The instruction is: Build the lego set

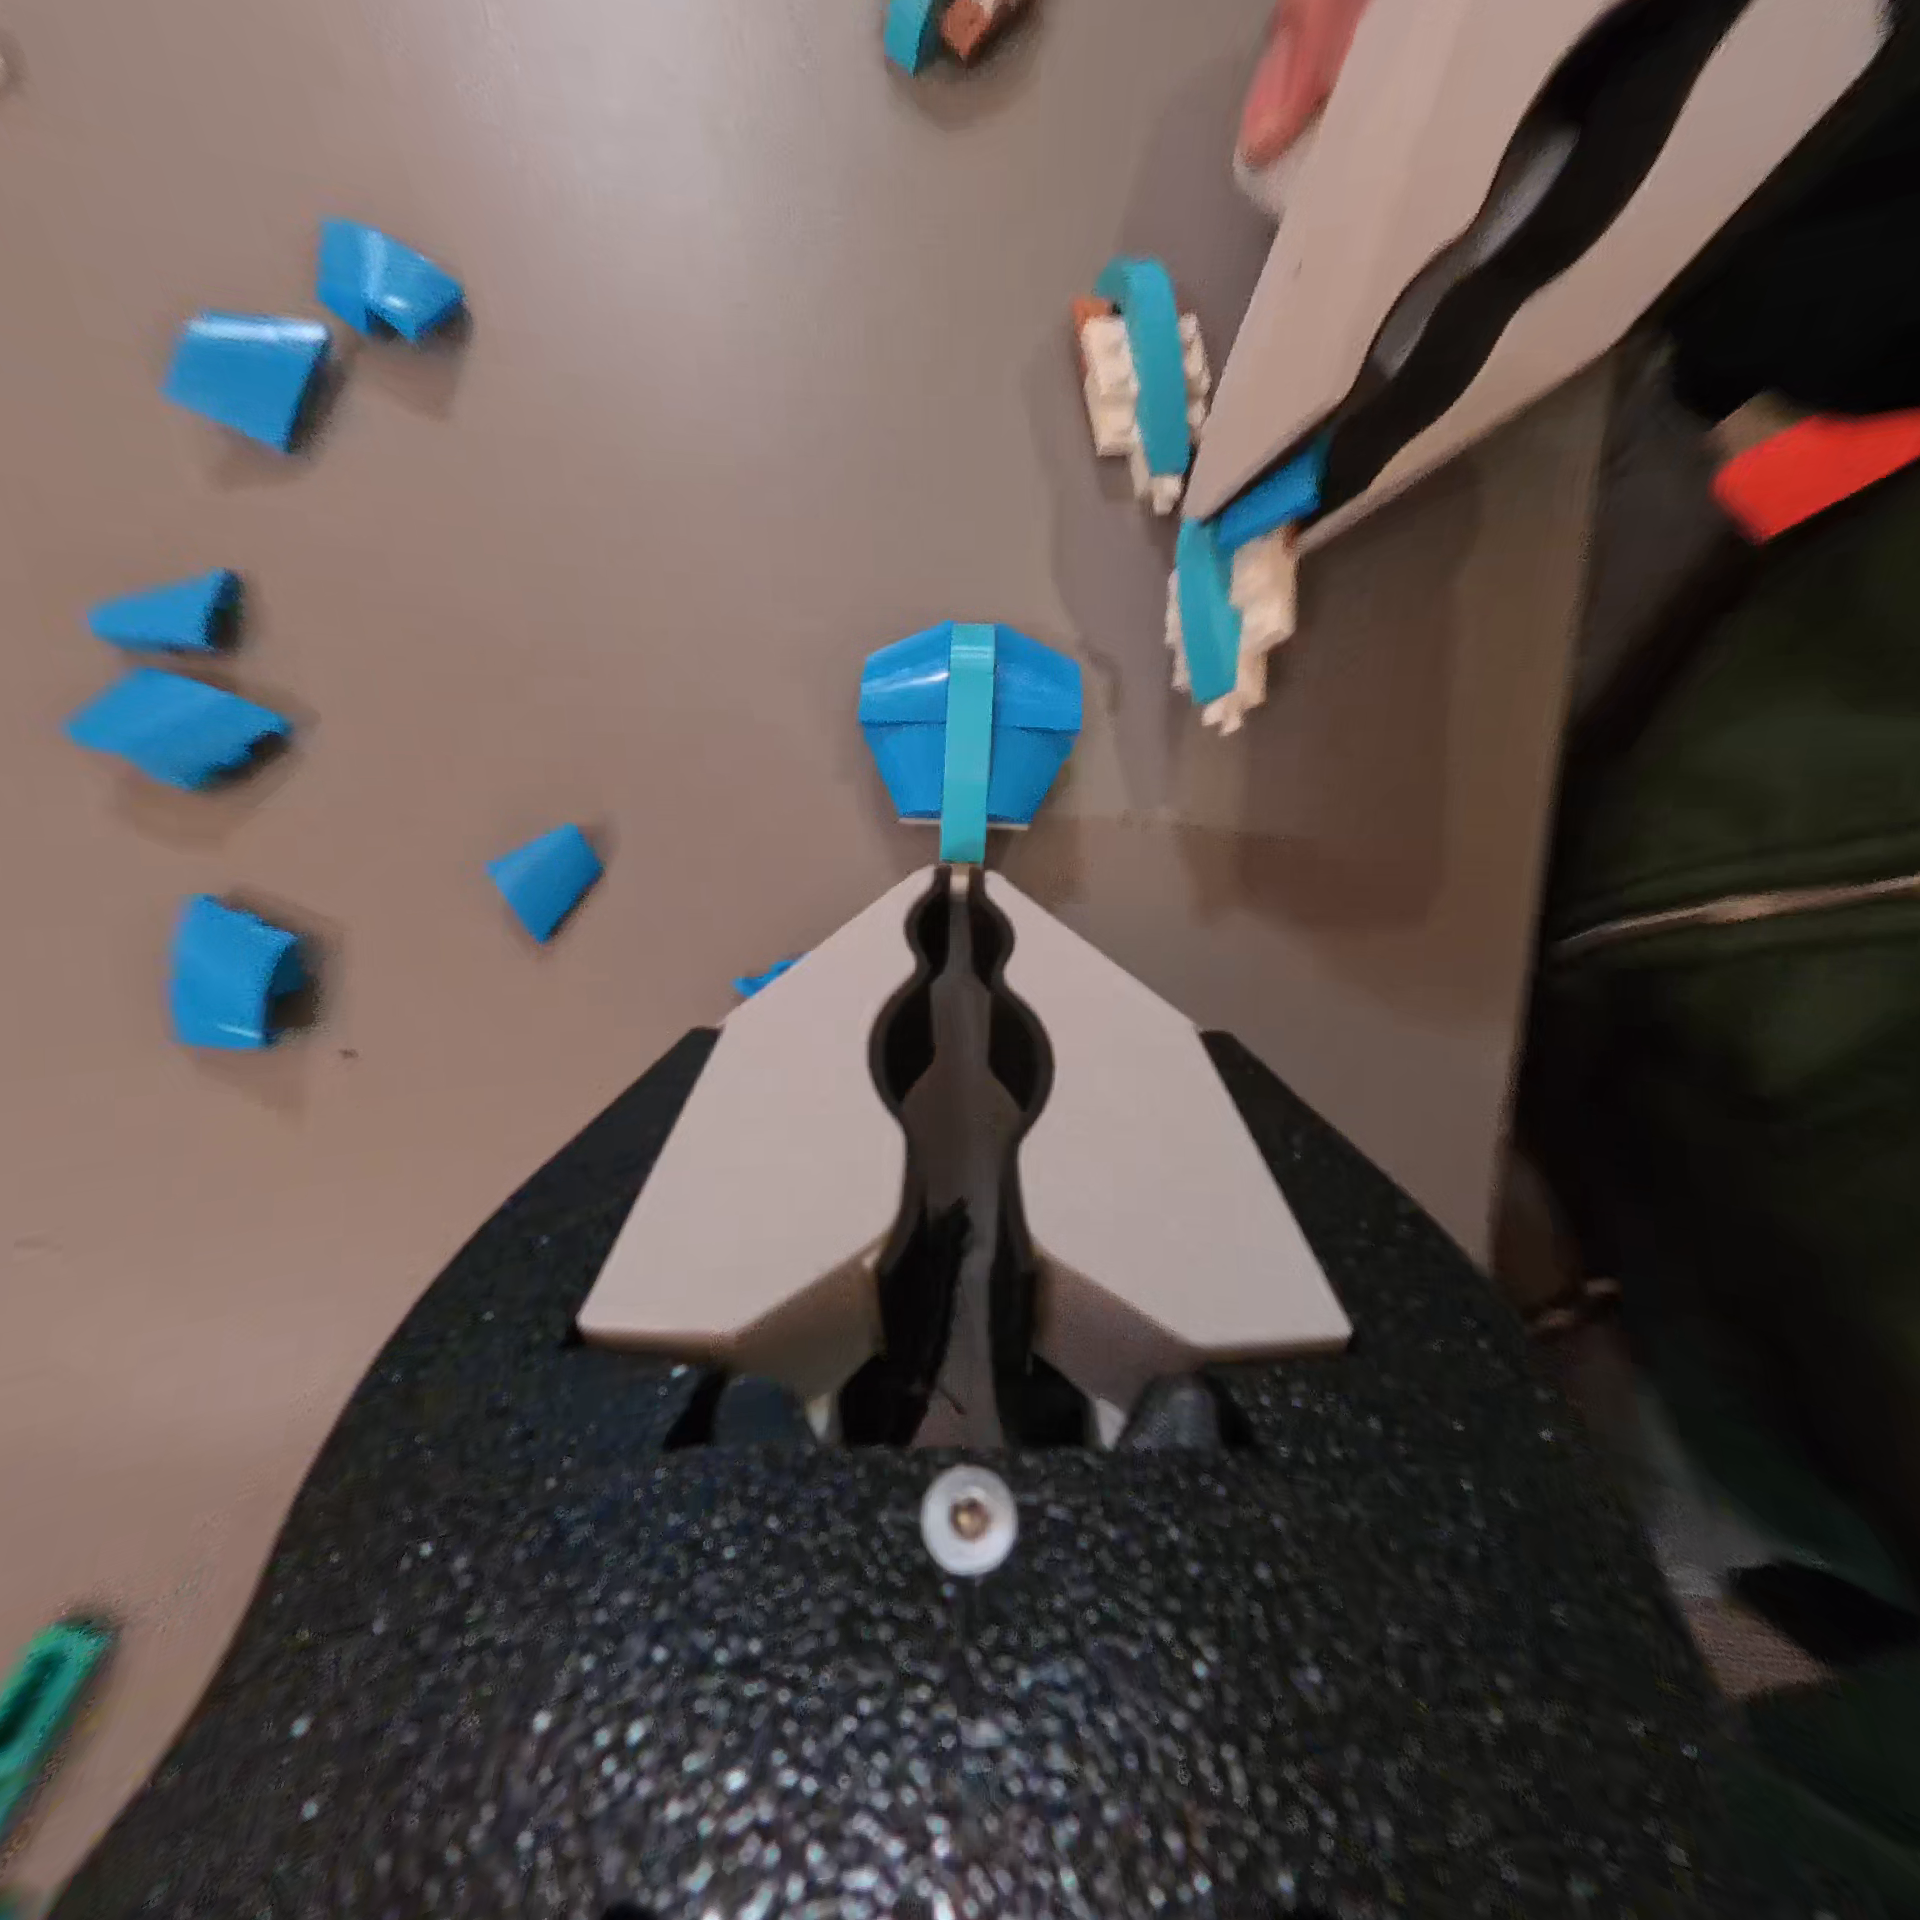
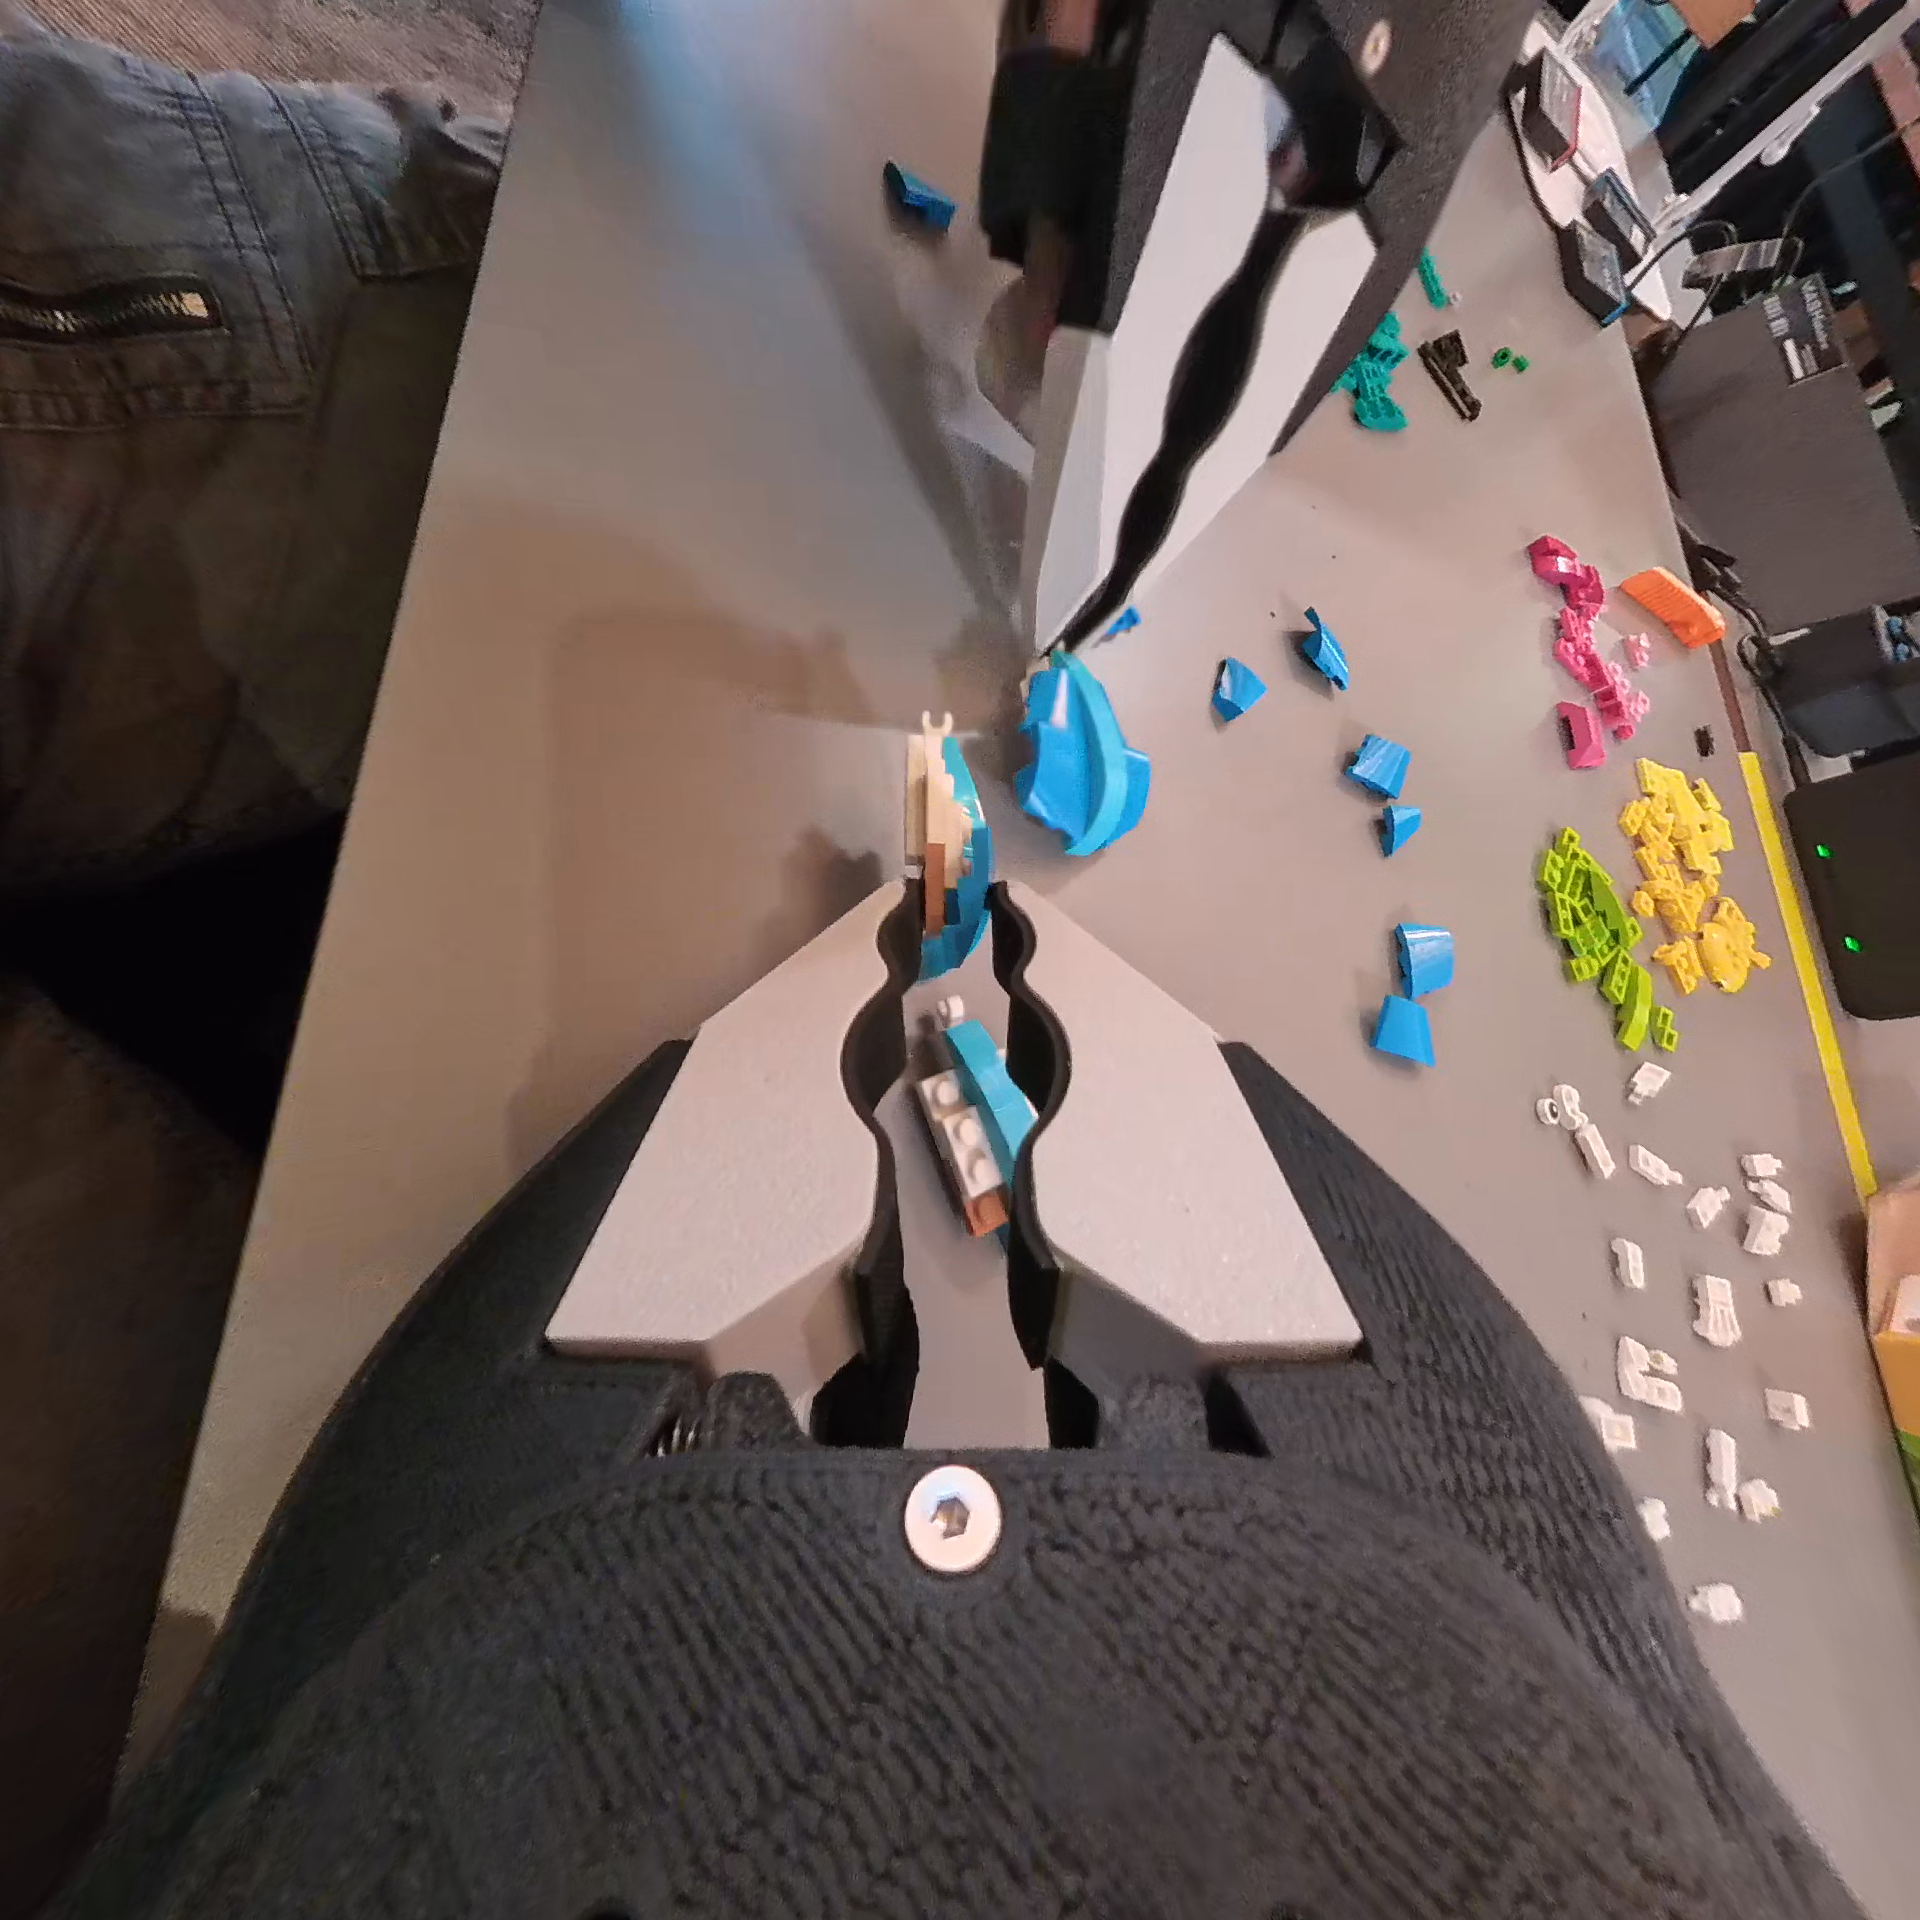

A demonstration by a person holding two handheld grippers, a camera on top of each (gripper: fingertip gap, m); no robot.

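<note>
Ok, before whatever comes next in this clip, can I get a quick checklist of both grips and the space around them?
1. Left gripper on the blue-and-teal piece: ok, fingertips closed on the end of its teal strip.
2. Right gripper on the teal, white and brown piece: ok, pinched at the fingertips.
3. Held pieces apart from each other: ok, close, with a narrow gap.
4. Second teal-and-white piece, on the table below the right fingers, clear of them: cannot tell.
5. Loose blue slopes away from both grippers: ok.
</note>
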